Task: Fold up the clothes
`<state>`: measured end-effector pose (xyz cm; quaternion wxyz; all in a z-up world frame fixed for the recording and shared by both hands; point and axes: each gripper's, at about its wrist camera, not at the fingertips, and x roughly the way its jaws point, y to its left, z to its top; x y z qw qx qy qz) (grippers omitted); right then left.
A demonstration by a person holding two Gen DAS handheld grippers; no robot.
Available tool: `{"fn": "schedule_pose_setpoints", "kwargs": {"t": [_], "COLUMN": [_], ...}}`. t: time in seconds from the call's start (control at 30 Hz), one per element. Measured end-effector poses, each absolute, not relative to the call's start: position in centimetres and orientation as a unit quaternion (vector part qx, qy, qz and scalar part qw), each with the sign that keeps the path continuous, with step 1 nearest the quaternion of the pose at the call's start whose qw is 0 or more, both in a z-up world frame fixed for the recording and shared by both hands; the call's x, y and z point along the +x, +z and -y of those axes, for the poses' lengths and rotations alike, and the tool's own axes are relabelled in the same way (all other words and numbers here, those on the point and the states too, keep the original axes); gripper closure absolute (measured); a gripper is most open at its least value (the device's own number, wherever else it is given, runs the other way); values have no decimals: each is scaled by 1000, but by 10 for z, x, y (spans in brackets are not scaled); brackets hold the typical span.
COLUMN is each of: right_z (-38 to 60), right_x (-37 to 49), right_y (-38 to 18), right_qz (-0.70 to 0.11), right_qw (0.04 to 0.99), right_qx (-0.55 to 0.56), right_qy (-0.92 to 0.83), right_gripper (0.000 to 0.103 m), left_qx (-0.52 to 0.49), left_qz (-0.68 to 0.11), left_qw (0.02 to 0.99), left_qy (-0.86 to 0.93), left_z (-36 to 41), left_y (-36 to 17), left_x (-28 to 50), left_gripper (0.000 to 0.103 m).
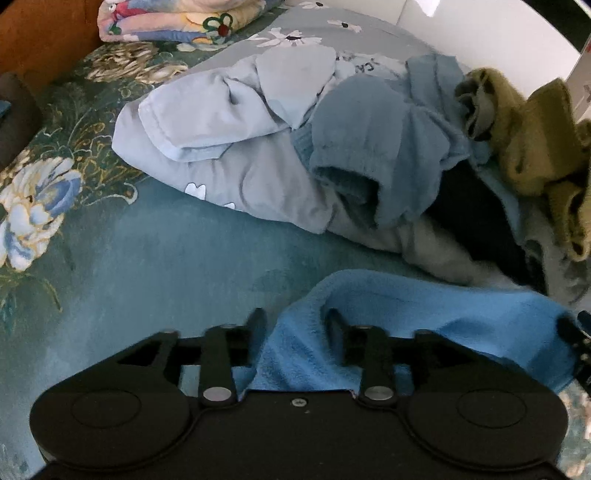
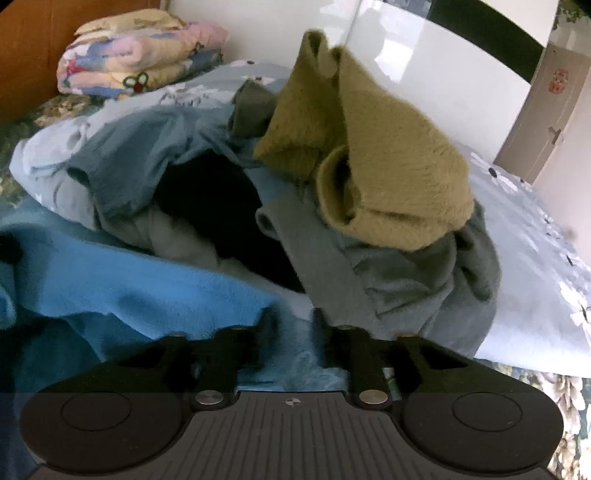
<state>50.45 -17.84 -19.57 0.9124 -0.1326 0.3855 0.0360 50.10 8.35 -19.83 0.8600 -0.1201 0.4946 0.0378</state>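
Clothes lay heaped on the bed, and both grippers hung low over the near edge of the pile, each angled down at the cloth. The left gripper (image 1: 295, 323) sat over a bright blue fleece (image 1: 424, 317) spread flat on the teal floral bedspread (image 1: 129, 240), its two black fingers (image 1: 334, 325) parted to a middling gap with a ridge of the fleece rising between them (pads apart from the cloth, nothing pinched). The right gripper (image 2: 291, 325) pointed at that same bright blue fleece (image 2: 129, 291) from its far end; its fingers (image 2: 319, 321) stood parted too, fleece beneath and between them but not squeezed. Behind lay the pile: a dusty blue garment (image 1: 369, 147) draped over a grey flower-print quilt (image 1: 221, 173), an olive knit sweater (image 2: 388, 166) perched on top of a grey-green garment (image 2: 406, 288), something black (image 2: 221, 206) tucked underneath. On a pale blue garment (image 1: 280, 85) a few letters showed, too creased and small to read. At the headboard sat a folded patterned blanket (image 1: 177, 18).
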Motion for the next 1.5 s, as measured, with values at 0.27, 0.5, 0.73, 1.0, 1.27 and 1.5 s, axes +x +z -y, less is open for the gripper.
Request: {"fn": "schedule_pose_setpoints", "kwargs": {"t": [0.27, 0.5, 0.73, 1.0, 1.27, 1.5], "right_z": [178, 188, 189, 195, 219, 276], "right_x": [449, 358, 241, 150, 159, 172], "right_y": [-156, -141, -156, -193, -224, -238], "right_qz": [-364, -381, -446, -513, -506, -490], "right_qw": [922, 922, 889, 836, 835, 842], "right_qx": [-122, -67, 10, 102, 131, 115], "right_qy": [46, -12, -103, -168, -175, -194], "right_gripper": [52, 47, 47, 52, 52, 52], "left_qx": [-143, -172, -202, -220, -205, -252], "left_qz": [-476, -478, -531, -551, -551, -542], "left_qw": [868, 861, 820, 802, 807, 791], "left_qy": [-5, 23, 65, 71, 65, 129], "left_z": [-98, -141, -180, -184, -134, -132], "left_y": [-159, -146, -174, -206, -231, -255], "left_x": [446, 355, 262, 187, 160, 149], "left_gripper": [47, 41, 41, 42, 42, 42]}}
